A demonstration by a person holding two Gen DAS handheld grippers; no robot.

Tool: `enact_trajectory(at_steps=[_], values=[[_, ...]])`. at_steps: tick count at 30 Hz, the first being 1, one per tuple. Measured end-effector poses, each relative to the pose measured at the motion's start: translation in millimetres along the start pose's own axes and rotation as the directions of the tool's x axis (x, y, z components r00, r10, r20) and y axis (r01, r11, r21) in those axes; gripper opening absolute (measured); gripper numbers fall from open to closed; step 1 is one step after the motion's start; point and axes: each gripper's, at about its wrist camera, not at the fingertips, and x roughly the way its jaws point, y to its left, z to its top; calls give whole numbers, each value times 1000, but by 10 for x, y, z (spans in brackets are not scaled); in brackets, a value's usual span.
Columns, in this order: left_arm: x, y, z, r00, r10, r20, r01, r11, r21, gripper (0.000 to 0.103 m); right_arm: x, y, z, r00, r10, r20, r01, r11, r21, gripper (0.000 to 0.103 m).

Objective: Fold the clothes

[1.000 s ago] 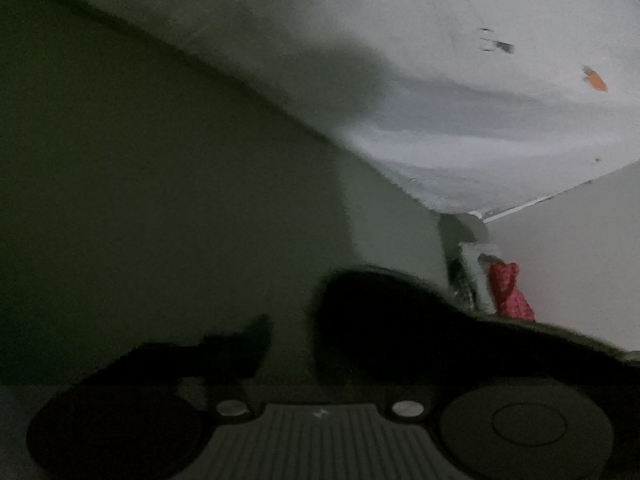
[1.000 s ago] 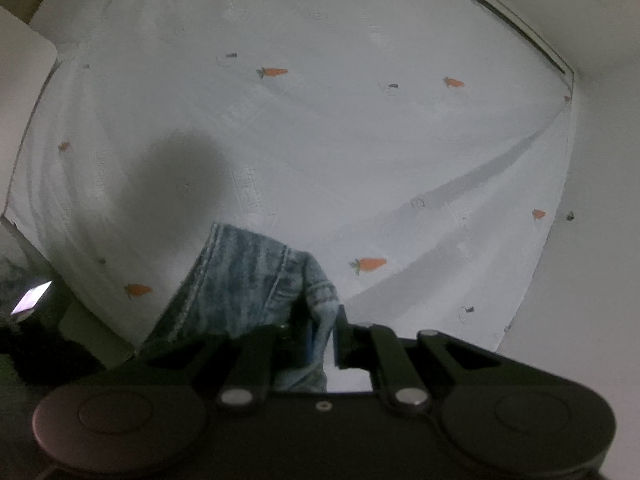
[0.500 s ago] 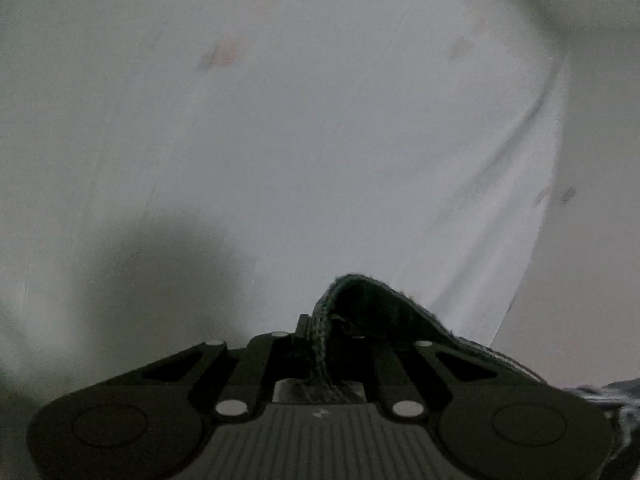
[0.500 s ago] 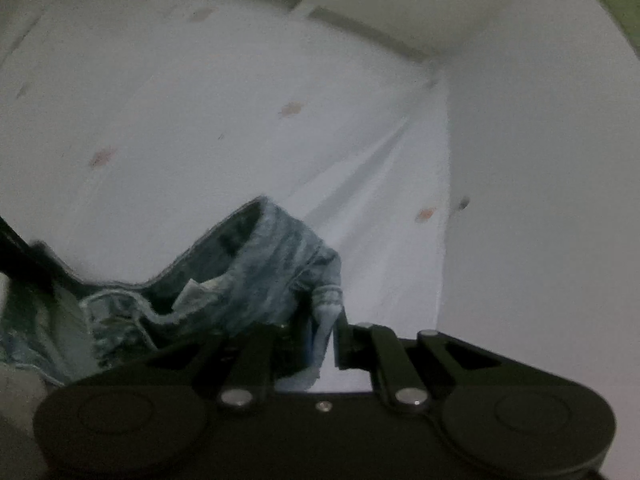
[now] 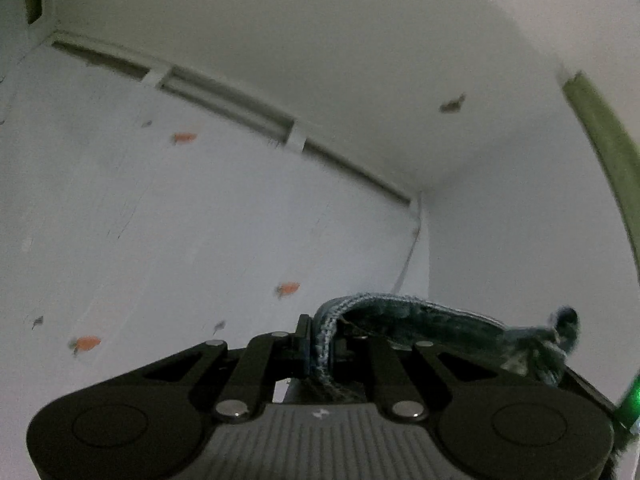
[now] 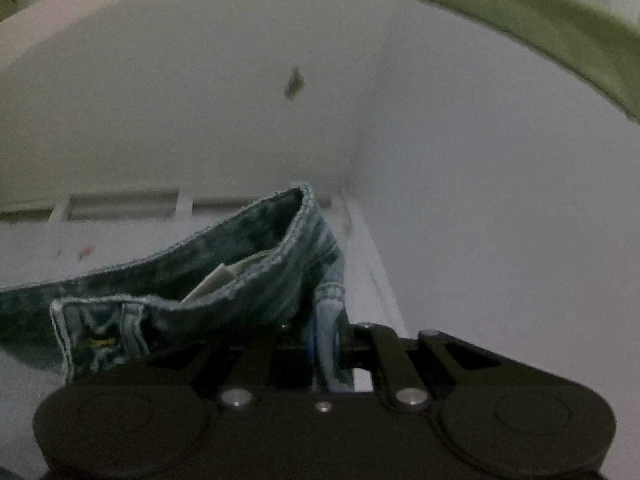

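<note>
We see our left gripper point(image 5: 325, 354) as a matte black body with two round caps at its corners, a ribbed grey panel bearing a small pale mark between them, and silver screws on the linkage bars. Our right gripper point(image 6: 326, 354) is all black, with the same round caps and silver screws.

A home bedroom: a bed point(image 5: 168, 240) with a white carrot-printed sheet point(image 5: 240, 216) fills the left of the frame, tucked into a corner of plain white walls point(image 5: 360, 60).
</note>
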Motion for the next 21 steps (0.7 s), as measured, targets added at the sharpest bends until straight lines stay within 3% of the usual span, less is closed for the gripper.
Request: enact_trajectory(at_steps=[6, 9, 13, 15, 16, 18, 19, 21], values=[[-20, 20, 439, 995, -24, 101, 30, 998, -56, 10, 395, 331, 719, 992, 32, 121, -29, 999, -32, 9], [-221, 131, 467, 994, -9, 110, 17, 997, -69, 10, 443, 545, 855, 989, 82, 123, -72, 994, -85, 10], [-647, 346, 217, 996, 73, 53, -69, 995, -73, 11, 383, 798, 604, 982, 185, 26, -182, 978, -106, 10], [-953, 515, 8, 993, 119, -11, -119, 989, -82, 11, 338, 957, 322, 963, 263, -62, -266, 962, -63, 10], [-1133, 621, -111, 986, 160, -53, -164, 983, -78, 11, 301, 1064, 118, 942, 314, -119, -320, 947, -38, 10], [-1461, 851, -328, 954, 265, -139, -275, 959, -64, 11, 196, 1354, -317, 891, 399, -218, -413, 911, -21, 10], [-1617, 984, -430, 927, 327, -182, -342, 938, -53, 11, 111, 1571, -578, 857, 439, -269, -461, 887, -20, 11], [-1909, 1279, -623, 843, 467, -265, -489, 872, -20, 11, -100, 2044, -1077, 778, 513, -362, -545, 838, 16, 11]])
